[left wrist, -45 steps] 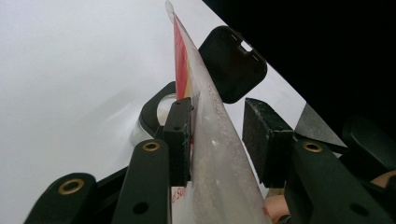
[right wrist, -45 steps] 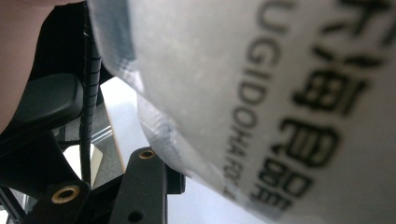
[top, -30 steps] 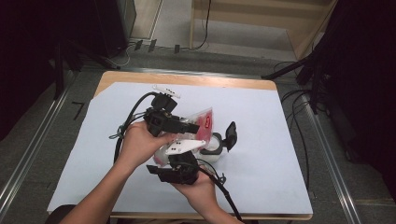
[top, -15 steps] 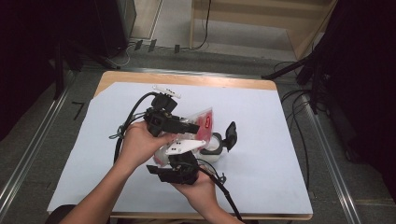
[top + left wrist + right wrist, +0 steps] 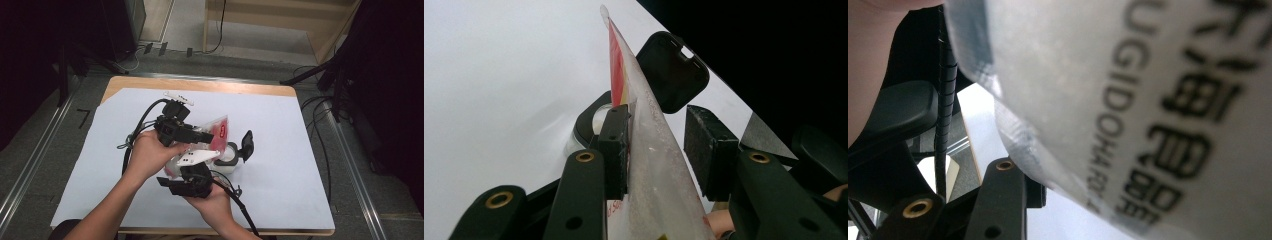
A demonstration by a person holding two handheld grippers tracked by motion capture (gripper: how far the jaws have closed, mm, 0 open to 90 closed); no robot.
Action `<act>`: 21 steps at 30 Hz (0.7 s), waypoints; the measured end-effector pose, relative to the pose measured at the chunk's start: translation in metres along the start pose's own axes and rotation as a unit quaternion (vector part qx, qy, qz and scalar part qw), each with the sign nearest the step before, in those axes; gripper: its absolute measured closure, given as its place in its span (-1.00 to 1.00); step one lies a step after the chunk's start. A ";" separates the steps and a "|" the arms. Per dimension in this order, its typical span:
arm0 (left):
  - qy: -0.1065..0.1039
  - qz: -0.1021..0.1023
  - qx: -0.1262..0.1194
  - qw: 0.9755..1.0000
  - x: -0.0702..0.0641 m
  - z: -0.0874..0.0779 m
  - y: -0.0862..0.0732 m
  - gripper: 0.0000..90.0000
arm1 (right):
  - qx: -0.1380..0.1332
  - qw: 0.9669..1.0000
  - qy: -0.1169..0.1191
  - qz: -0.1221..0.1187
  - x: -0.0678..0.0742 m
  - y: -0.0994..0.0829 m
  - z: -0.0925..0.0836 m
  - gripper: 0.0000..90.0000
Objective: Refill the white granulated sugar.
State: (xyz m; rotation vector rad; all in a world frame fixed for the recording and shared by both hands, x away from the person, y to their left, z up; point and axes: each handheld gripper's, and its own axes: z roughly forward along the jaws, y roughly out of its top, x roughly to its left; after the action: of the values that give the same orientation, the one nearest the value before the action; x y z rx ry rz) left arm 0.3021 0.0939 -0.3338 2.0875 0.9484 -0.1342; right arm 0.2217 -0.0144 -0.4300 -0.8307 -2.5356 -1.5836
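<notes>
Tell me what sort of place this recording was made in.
Probably a lab or workshop set up for recording, not a home. A small table covered in white sheet stands between floor rails, loose cables trail across the grey floor, and dark stands crowd its sides.

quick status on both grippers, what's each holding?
Left gripper: around the clear plastic bag with red print; one pad touches, grip cannot be told.
Right gripper: against that bag; state cannot be told.
</notes>
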 end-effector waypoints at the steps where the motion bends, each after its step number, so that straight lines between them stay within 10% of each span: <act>1: 0.000 0.000 0.000 1.000 0.000 0.000 0.000 0.41 | 0.000 1.000 0.000 0.000 0.000 0.000 0.000 0.41; 21: 0.000 0.000 0.000 1.000 0.000 0.000 0.000 0.41 | 0.000 1.000 0.003 -0.003 0.000 0.000 0.000 0.41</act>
State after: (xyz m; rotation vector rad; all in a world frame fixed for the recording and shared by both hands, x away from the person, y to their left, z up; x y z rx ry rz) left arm 0.3019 0.0936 -0.3339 2.0880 0.9482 -0.1349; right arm 0.2217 -0.0149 -0.4301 -0.8194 -2.5370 -1.5840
